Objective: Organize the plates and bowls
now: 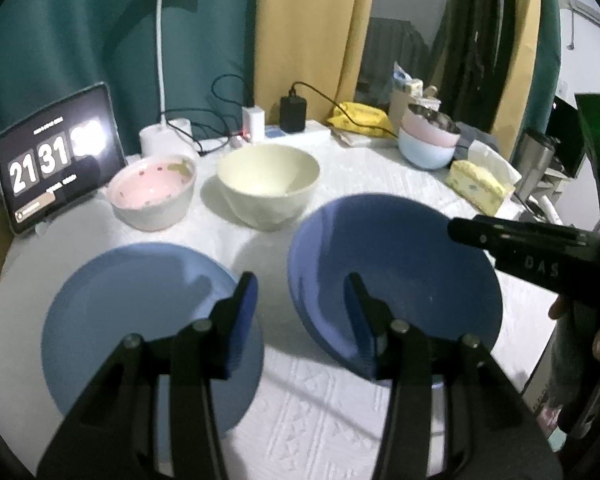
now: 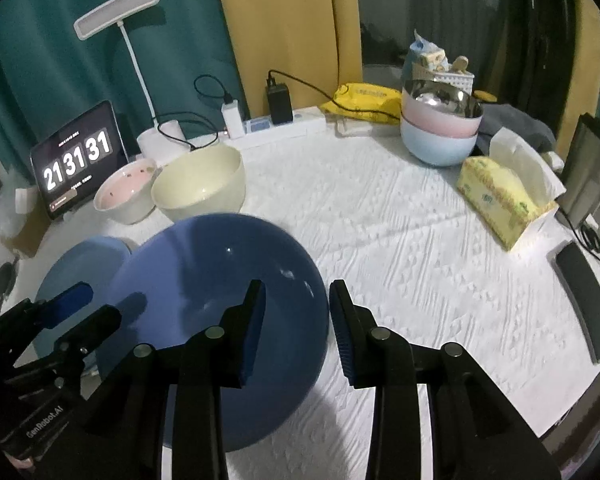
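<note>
A dark blue plate [image 1: 396, 276] is tilted, with its near edge raised off the white tablecloth; it also shows in the right wrist view [image 2: 220, 300]. My left gripper [image 1: 302, 312] is open, its right finger at the plate's near rim and its left finger over a light blue plate [image 1: 140, 300] that lies flat to the left [image 2: 84, 264]. My right gripper [image 2: 296, 320] is open, with the dark plate's right rim between its fingers. A cream bowl [image 1: 268, 184] and a pink-lined bowl [image 1: 154, 192] stand behind.
Stacked pink and light blue bowls [image 2: 440, 128] stand at the back right. A yellow tissue box [image 2: 500, 196], a phone [image 2: 584, 296], a metal cup [image 2: 588, 168], a clock tablet [image 2: 76, 160], a lamp [image 2: 140, 72] and a power strip [image 2: 280, 126] line the table's edges.
</note>
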The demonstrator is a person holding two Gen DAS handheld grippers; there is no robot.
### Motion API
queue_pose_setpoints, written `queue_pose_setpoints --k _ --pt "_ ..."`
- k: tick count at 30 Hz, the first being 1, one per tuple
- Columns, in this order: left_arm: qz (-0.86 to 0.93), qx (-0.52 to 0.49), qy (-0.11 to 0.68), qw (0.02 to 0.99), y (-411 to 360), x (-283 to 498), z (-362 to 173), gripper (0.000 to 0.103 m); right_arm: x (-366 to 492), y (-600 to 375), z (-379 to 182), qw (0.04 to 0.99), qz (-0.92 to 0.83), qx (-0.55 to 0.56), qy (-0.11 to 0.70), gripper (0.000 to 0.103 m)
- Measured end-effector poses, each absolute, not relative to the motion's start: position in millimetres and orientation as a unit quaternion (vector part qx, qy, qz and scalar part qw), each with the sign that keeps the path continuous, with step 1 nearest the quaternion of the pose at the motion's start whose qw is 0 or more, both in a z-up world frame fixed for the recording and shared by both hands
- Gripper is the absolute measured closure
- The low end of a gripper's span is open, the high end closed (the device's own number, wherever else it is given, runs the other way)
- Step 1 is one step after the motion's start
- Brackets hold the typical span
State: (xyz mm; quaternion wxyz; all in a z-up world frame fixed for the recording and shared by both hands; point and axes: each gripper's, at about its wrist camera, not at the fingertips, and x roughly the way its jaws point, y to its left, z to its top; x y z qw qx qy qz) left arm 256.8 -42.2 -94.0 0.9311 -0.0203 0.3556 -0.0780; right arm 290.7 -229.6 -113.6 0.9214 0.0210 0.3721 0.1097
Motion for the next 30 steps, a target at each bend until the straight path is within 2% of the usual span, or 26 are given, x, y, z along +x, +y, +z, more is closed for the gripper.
queue_pose_setpoints --k 30 --pt "-0.042 -0.023 0.322 0.946 -14.6 302.4 -59.9 0.056 331.4 -199.4 -90.5 0.926 0.138 -0.002 0.353 0.068"
